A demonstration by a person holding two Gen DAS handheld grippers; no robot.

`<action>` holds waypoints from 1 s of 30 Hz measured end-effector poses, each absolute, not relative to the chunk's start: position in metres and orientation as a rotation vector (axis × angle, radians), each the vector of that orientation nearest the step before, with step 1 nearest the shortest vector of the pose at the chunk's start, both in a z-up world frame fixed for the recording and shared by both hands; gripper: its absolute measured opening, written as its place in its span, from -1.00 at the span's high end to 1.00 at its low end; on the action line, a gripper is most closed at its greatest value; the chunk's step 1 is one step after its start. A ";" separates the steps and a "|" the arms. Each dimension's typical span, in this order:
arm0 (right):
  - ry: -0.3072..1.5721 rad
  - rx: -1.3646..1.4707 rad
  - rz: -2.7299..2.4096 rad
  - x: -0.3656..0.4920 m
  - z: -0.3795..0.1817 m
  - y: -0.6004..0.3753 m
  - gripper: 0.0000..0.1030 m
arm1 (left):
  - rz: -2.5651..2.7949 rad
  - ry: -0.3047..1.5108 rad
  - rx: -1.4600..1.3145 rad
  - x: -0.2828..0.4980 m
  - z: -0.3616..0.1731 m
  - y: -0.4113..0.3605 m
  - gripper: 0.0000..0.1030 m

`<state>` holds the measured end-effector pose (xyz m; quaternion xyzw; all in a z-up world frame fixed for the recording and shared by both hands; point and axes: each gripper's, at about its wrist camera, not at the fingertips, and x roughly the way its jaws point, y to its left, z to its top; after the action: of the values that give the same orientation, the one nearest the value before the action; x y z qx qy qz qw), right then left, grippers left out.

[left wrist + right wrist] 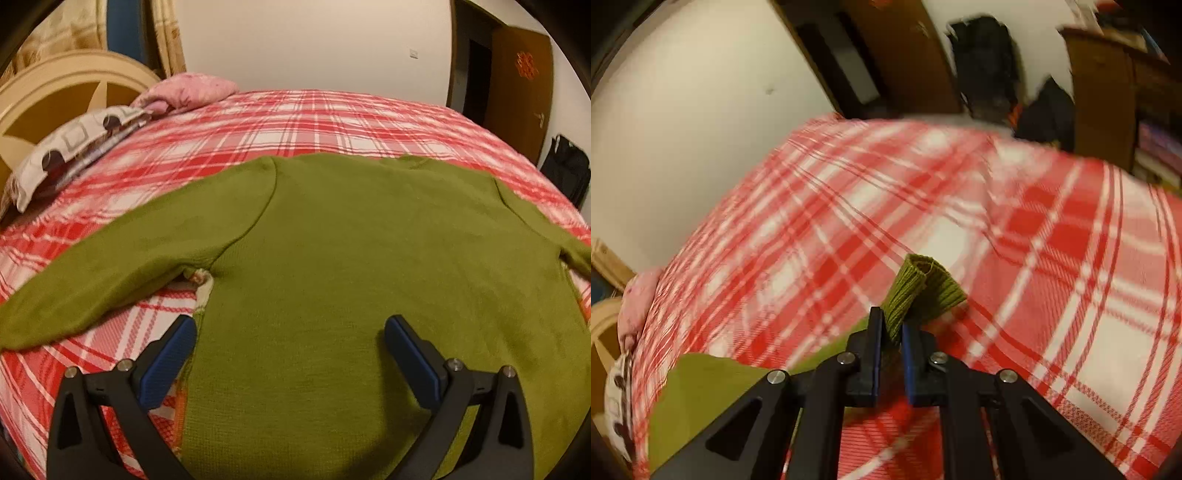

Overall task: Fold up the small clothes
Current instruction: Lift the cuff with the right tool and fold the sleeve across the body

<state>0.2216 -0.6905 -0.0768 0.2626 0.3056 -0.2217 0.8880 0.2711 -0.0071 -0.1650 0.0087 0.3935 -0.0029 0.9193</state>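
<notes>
- Red-and-white plaid bedspread (332,122) is filling both views, and it is carrying everything I am working on.
- Green knit sweater (351,240) is lying flat across the middle of the left wrist view, body toward me, one sleeve (110,266) stretching out to the lower left.
- It is looking soft, light and limp, so I judge it will be sagging and dragging unless I am lifting it by firm edges: cuffs, hem or shoulder seams.
- My left gripper (291,347) is hovering with its blue pads spread wide over the lower body of the sweater, pinching nothing.
- My right gripper (891,332) is pinching the ribbed cuff (919,288) at the lower centre of the right wrist view, the knit bunching up between the pads.
</notes>
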 end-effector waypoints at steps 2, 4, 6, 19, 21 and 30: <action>0.604 0.489 -0.427 0.227 -0.059 -0.673 0.83 | -0.003 0.808 0.019 0.271 -0.166 -0.008 -1.00; 0.569 0.409 -0.385 0.238 -0.038 -0.647 0.83 | -0.003 0.799 0.026 0.270 -0.166 -0.010 -1.00; 0.542 0.347 -0.327 0.249 -0.018 -0.618 0.83 | -0.004 0.797 0.032 0.269 -0.167 -0.011 -1.00; 0.553 -0.057 0.259 0.312 0.006 -0.330 0.82 | -0.021 0.797 0.013 0.268 -0.169 -0.008 -1.00; 0.658 -0.045 0.372 0.319 -0.023 -0.302 0.78 | -0.033 0.800 0.000 0.267 -0.169 -0.006 -1.00; 0.761 0.040 0.504 0.258 -0.089 -0.342 -0.16 | -0.129 0.832 -0.076 0.264 -0.155 -0.002 -1.00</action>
<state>0.2578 -0.3424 -0.0891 0.0191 0.3674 0.2435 0.8974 0.2638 -0.0017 -0.1545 -0.0369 0.4039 -0.0625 0.9119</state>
